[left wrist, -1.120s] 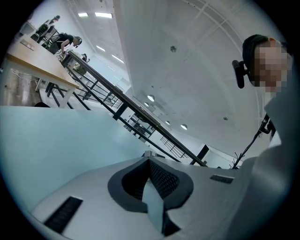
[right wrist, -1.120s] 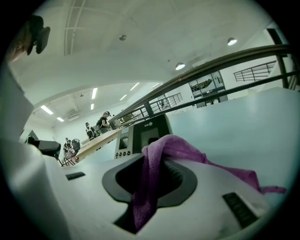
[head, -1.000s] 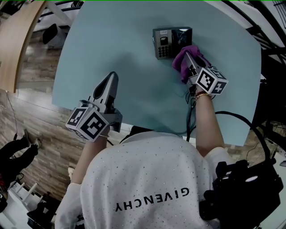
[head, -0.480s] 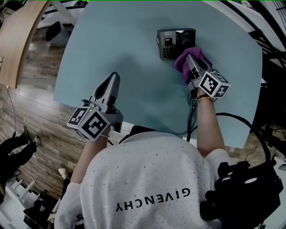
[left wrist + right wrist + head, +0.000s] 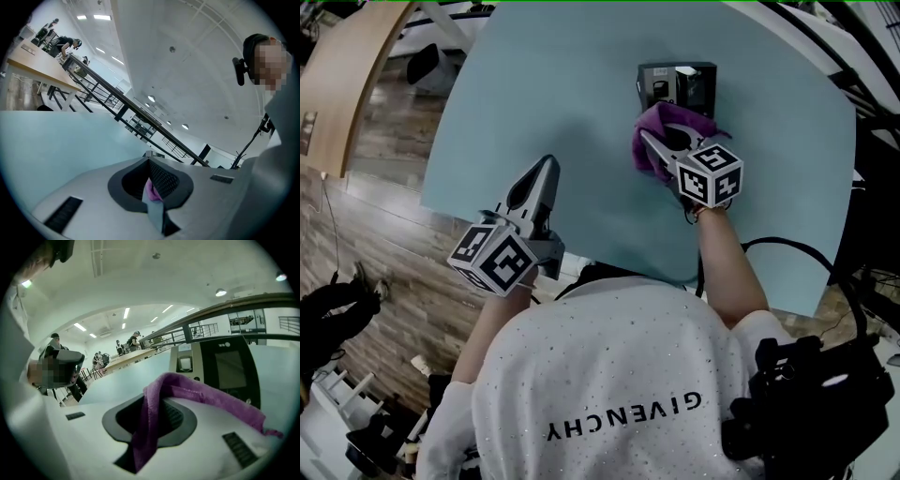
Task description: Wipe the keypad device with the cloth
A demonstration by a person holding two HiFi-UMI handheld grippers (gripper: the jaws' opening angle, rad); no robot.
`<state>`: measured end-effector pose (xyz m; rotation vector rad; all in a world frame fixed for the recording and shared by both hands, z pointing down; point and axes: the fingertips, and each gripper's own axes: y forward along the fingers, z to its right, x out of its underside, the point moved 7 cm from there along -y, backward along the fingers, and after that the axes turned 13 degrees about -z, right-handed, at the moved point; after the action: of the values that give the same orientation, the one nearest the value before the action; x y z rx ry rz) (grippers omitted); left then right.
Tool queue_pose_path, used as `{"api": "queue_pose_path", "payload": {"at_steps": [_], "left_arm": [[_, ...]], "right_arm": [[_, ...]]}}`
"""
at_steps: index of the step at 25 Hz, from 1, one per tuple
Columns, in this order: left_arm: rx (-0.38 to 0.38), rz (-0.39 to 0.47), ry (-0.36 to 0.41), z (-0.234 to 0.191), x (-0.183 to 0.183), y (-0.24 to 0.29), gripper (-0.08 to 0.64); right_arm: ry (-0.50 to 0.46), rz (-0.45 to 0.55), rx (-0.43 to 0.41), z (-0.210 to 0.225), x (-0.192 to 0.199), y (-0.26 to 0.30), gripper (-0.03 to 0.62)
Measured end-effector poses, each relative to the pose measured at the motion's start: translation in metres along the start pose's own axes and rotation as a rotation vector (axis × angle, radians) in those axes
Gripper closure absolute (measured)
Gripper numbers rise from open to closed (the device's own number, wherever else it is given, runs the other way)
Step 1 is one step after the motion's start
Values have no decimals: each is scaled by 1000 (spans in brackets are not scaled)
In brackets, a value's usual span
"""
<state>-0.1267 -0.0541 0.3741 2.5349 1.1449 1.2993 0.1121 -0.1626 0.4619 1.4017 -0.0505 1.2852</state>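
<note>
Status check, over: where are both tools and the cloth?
Left tool shut, empty, over table. Right tool shut on cloth, at keypad device. Nothing blocking.

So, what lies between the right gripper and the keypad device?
The purple cloth, clamped in the right gripper, drapes toward the keypad device; the right gripper view shows it.

GIVENCHY stands in dark capitals on the back of the person's white shirt (image 5: 614, 361), upside down in the head view, well behind the fingers (image 5: 534, 192) of the left gripper (image 5: 548, 165) and the right gripper (image 5: 647, 141). Print on the keypad device (image 5: 677, 84), just beyond the right gripper's fingers, is too small to read.
</note>
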Motion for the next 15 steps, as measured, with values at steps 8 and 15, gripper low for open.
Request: {"api": "queue_pose_path", "payload": {"at_steps": [8,15], "left_arm": [[-12,11,-15,-7,0,-6,560],[-3,12,-10,-11,-4,-1,560]], "right_arm": [[158,64,60,27,12,-22,517],[395,178,155,72,31,-52,517]]}}
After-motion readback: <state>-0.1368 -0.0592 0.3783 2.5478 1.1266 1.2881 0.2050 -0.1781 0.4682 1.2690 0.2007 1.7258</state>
